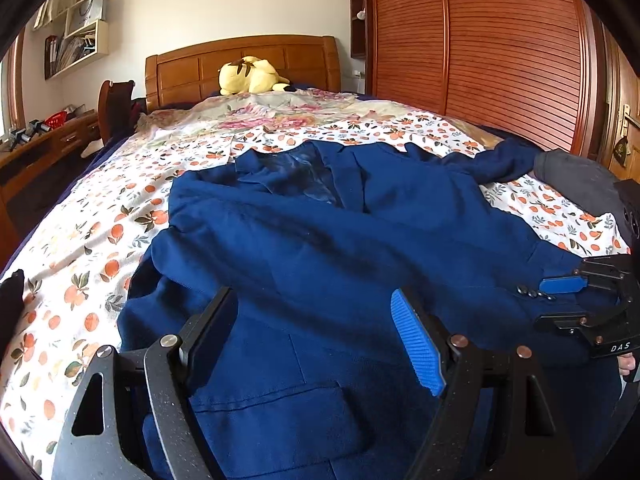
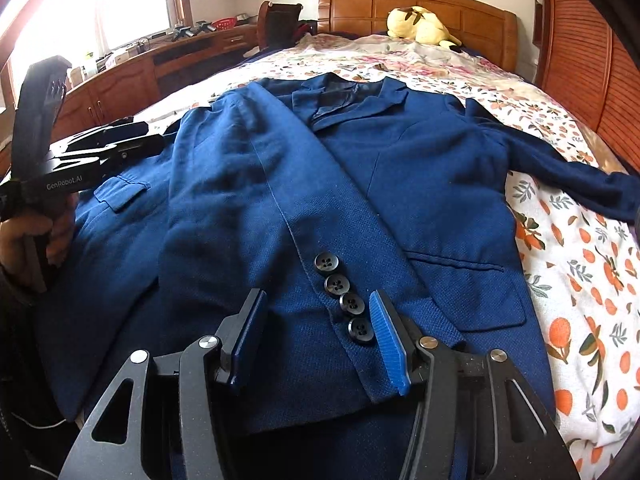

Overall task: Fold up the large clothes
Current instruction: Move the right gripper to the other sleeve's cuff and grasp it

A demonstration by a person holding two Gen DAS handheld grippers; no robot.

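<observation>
Blue ribbed pads of the right claw [image 2: 320, 340] stand partly apart over the cuff of the folded-in sleeve [image 2: 248, 208], straddling the lowest of four dark cuff buttons [image 2: 345, 293]; the pads press on nothing, so this claw holds no cloth. The left claw [image 1: 316, 344] gapes wider above the lower front of the navy blazer [image 1: 320, 232], near a flap pocket [image 1: 276, 412], and is likewise empty.

The blazer lies face up on a bed [image 1: 100, 240] with an orange-print sheet, collar toward the headboard, one sleeve laid across the chest and the other sleeve [image 2: 560, 168] trailing out to the side.

It looks like lined suiting: moderately heavy, soft enough to drape, yet with some body at the shoulders and lapels, so it should hold a crease line rather than slump. The weave seems matte and not slippery, which suits the ribbed pads. Good places to pinch are probably the doubled edges: the hem, the cuff, the shoulder seam. Buttons are hard lumps best kept out from between the pads.
</observation>
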